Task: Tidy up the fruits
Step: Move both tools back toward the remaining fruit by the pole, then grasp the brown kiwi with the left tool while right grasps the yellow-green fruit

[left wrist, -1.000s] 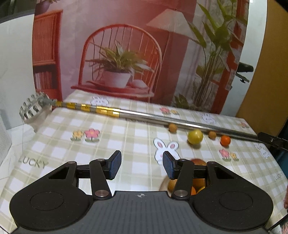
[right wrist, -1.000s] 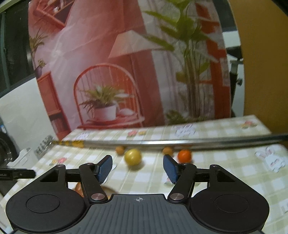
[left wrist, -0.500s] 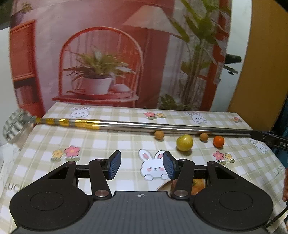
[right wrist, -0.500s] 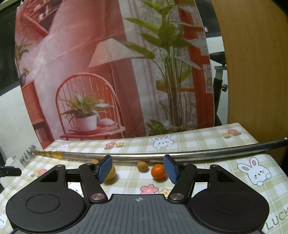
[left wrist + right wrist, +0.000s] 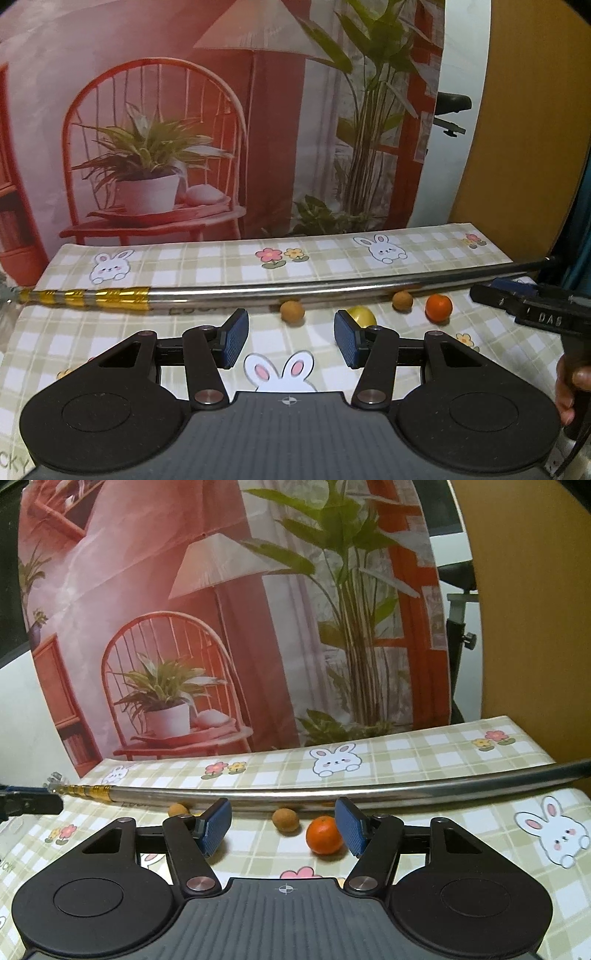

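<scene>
Bench point(image 5: 207, 262), checked rabbit-print cloth. Metal pole point(image 5: 295, 291) lay across it. Left gripper point(image 5: 291, 338), right gripper point(image 5: 283, 825): jaws spread, empty. Along the pole's near side: yellow fruit point(image 5: 364, 316), orange point(image 5: 324, 835), 2 brown fruits point(image 5: 292, 312).

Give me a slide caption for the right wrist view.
Open right gripper nears a small orange tangerine beside a brown longan, below a long steel pole on checked cloth.
</scene>
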The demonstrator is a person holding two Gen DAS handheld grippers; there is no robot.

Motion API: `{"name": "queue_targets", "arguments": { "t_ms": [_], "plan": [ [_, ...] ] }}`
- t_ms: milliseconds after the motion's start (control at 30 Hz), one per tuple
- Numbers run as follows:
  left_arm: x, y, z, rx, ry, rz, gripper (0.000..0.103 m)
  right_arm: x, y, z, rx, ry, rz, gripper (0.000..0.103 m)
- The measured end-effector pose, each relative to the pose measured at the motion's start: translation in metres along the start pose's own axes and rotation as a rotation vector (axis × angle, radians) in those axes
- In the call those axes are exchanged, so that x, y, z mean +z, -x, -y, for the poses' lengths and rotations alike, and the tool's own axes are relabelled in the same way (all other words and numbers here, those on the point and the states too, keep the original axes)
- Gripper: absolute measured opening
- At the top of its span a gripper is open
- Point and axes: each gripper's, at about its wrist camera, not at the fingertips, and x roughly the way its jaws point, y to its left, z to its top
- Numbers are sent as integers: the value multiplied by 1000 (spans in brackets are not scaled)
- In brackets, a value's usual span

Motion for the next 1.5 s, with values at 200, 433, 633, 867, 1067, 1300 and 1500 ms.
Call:
{"name": "queue_targets", "arguments": {
  "t_ms": [200, 433, 633, 867, 1067, 1300, 1500],
  "plan": [
    [13, -35, 5, 6, -18, -15, 40, -2, -22, -5, 20, -2, -24, 59],
    [18, -86, 4, -21, 18, -82, 28, -6, -42, -15, 59, 3, -65, 59],
    [12, -127, -7, -27, 79, -151, 28, -10, -51, -20, 80, 6, -99, 59],
    [7, -149, -13, -23, 95, -191, 28, -13, -55, -22, 92, 22, -117, 59],
    [6, -159, -13, -32, 84, -212, 30, -16, -57, -22, 94, 19, -133, 59],
    [4, -162, -14, -43, 77, -224, 29, -19, -61, -24, 98, 21, -149, 59],
    [2, -140, -12, -55, 30, -200, 29, -20, -65, -25, 110, 26, -148, 59]
  ]
}}
